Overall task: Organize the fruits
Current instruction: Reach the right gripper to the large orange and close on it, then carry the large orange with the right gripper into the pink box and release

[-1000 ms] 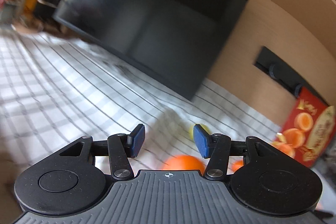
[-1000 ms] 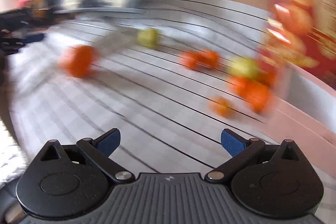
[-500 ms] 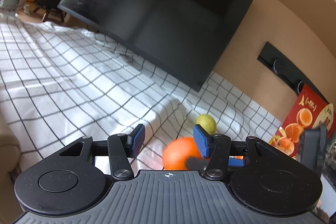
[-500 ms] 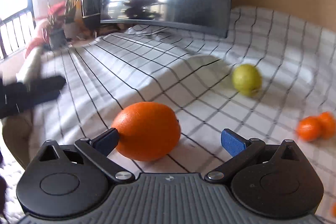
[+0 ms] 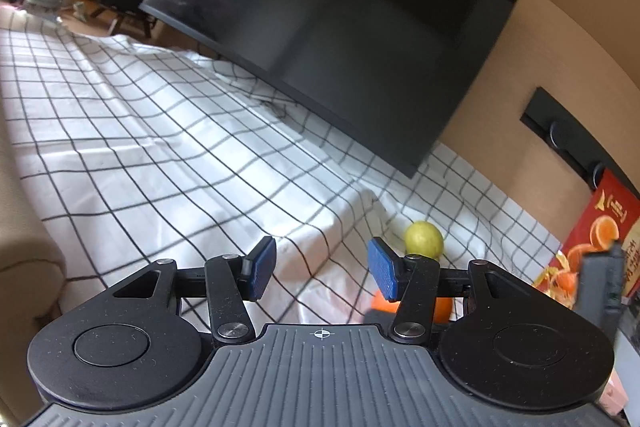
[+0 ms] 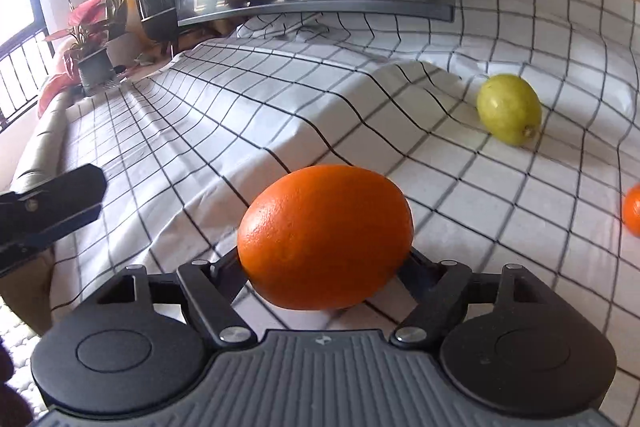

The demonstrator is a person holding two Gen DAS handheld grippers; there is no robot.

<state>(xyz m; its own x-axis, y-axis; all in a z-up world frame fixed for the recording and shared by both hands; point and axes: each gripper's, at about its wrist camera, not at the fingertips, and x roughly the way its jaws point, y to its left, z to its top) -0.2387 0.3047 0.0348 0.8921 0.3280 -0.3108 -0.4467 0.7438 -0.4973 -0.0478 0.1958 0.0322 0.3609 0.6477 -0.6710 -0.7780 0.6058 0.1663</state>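
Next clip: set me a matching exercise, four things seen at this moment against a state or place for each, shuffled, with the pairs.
Things
1. large orange
2. lemon
3. left gripper
4. red carton printed with oranges

States or places
A. open, nothing between its fingers
B. standing at the right edge of the left wrist view
C. clamped between the right gripper's fingers, which have just been closing
D. lying alone on the checked cloth, below the TV's corner

Pairs: 1-C, 2-D, 3-A, 4-B
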